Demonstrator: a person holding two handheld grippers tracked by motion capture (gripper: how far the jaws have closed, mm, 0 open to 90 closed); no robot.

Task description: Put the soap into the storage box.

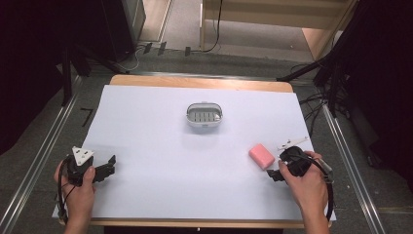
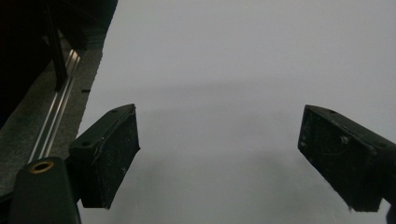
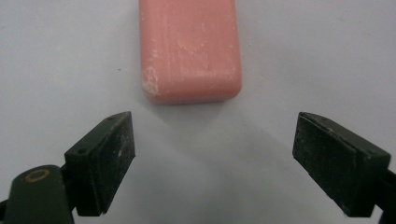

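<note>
A pink bar of soap point(image 1: 262, 156) lies flat on the white sheet at the right, close ahead of my right gripper point(image 1: 274, 174). In the right gripper view the soap point(image 3: 190, 49) sits just beyond the open jaws point(image 3: 215, 158), with nothing between the pads. A white soap dish point(image 1: 204, 115) with a slotted grey insert stands near the table's middle, farther back. My left gripper point(image 1: 108, 168) rests at the near left, held in a hand, jaws wide apart. In the left gripper view, bare white sheet lies between the left gripper's jaws point(image 2: 219, 158).
The white sheet point(image 1: 160, 161) covers most of the wooden table point(image 1: 195, 82). A small white clip-like item point(image 1: 292, 142) lies at the sheet's right edge behind my right hand. Metal rails point(image 1: 41, 156) run along both sides of the table.
</note>
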